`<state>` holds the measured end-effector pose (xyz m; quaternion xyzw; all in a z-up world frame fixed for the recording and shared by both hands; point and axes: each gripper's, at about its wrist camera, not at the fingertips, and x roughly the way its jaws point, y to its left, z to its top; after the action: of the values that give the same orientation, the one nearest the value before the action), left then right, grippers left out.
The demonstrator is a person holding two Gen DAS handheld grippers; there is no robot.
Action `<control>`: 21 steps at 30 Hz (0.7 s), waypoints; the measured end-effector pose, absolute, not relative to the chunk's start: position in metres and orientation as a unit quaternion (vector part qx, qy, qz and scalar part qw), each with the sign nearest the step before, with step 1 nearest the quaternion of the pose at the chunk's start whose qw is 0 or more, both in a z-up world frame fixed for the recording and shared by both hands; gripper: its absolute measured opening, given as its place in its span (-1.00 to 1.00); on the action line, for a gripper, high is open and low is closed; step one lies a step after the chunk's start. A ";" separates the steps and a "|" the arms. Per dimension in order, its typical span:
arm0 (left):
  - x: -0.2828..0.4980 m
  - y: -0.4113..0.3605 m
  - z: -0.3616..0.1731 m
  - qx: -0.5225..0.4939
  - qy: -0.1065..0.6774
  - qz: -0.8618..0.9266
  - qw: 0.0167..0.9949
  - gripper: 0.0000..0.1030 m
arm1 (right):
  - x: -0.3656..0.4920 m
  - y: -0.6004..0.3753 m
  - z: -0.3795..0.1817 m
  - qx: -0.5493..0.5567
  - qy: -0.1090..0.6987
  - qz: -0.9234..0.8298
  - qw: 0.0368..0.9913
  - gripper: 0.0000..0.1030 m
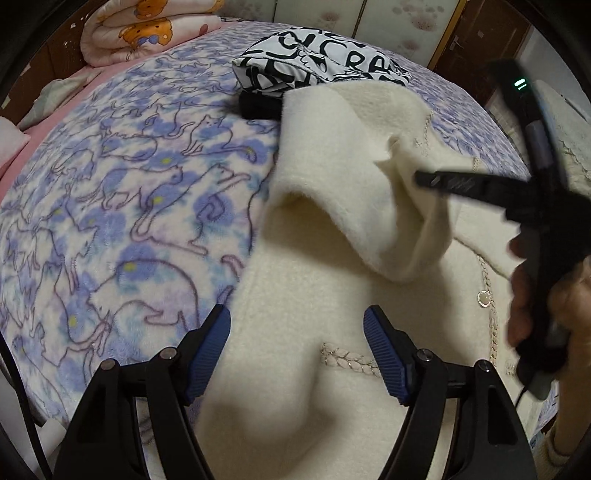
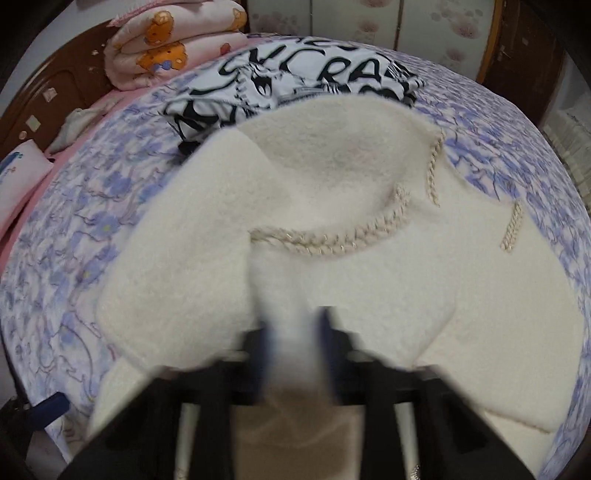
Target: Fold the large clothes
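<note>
left gripper (image 1: 297,350) spread over cream coat (image 1: 295,387) | right gripper (image 2: 295,332) pinching fold aloft

place: home bedroom | bed (image 1: 110,192) under a fleece blanket with a blue cat print | folded pink bear-print quilt (image 2: 173,48) by the wooden headboard (image 2: 48,99) | floral wallpaper (image 2: 424,26) | wooden door (image 1: 480,40)

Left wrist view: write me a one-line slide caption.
Open left gripper hovers over a cream coat on the cat-print blanket while the right gripper lifts its sleeve.
</note>
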<state>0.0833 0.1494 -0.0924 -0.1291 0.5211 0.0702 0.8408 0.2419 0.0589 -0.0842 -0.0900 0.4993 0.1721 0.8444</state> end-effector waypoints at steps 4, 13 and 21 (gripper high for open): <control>0.085 0.142 -0.092 -0.120 0.517 0.062 0.845 0.42 | 0.234 -0.009 -0.017 -0.036 0.423 0.168 0.890 -0.85; 0.091 0.118 -0.108 -0.106 0.537 0.030 0.836 0.42 | 0.210 -0.183 -0.061 0.018 0.482 0.035 0.875 -0.37; 0.128 0.116 -0.112 -0.054 0.546 0.026 0.836 0.42 | 0.217 -0.235 -0.117 0.156 0.540 0.054 0.825 -0.36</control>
<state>0.1285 0.1164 -0.1124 -0.0538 0.5456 0.0259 0.8359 0.2169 -0.2354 -0.1171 0.1560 0.5399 0.0542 0.8253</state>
